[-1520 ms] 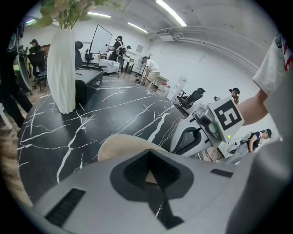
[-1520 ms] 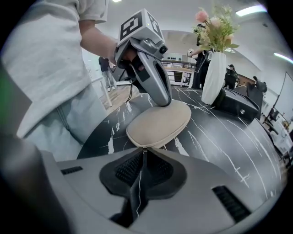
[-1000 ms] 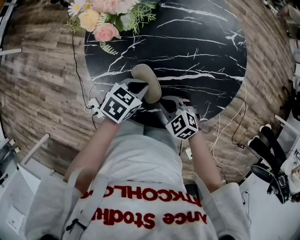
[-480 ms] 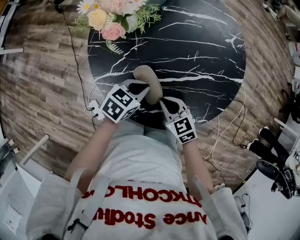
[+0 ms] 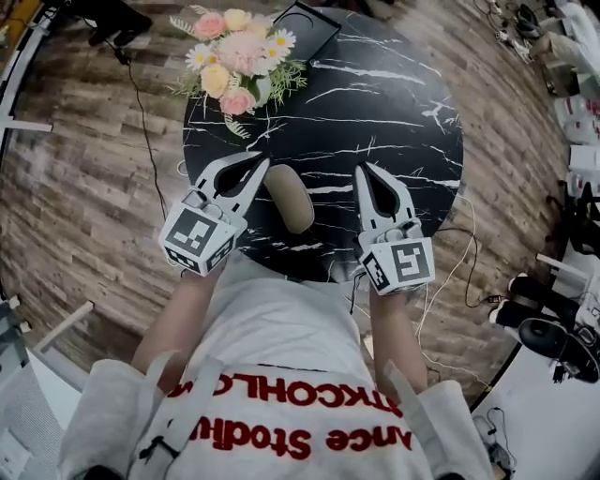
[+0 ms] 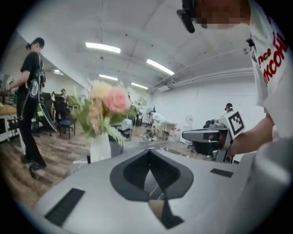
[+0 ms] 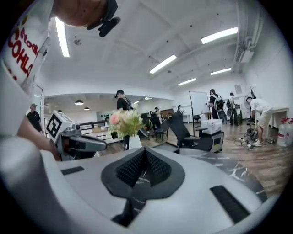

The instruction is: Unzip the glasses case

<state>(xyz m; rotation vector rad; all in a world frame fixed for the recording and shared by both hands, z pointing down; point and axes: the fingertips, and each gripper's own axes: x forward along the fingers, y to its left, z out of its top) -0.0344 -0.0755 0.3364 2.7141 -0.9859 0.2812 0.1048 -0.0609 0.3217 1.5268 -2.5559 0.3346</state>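
The beige glasses case (image 5: 289, 197) lies lengthwise on the black marble table (image 5: 394, 103), near its front edge; I cannot make out its zip. My left gripper (image 5: 262, 162) hangs above the table just left of the case, apart from it. In its own view the left gripper (image 6: 149, 151) shows both jaws pressed together with nothing in them. To the right of the case hovers my right gripper (image 5: 362, 169), also clear of it. The right gripper (image 7: 145, 151) has just closed its last bit and holds nothing.
A white vase of flowers (image 5: 239, 58) stands at the table's far left, and a black tray (image 5: 306, 28) at its far edge. Cables (image 5: 450, 272) trail over the wooden floor to the right. Other people stand in the room beyond.
Both grippers have lifted off the case and moved apart, left one to the left, right one to the right. The case stays on the table. The right jaws came together.
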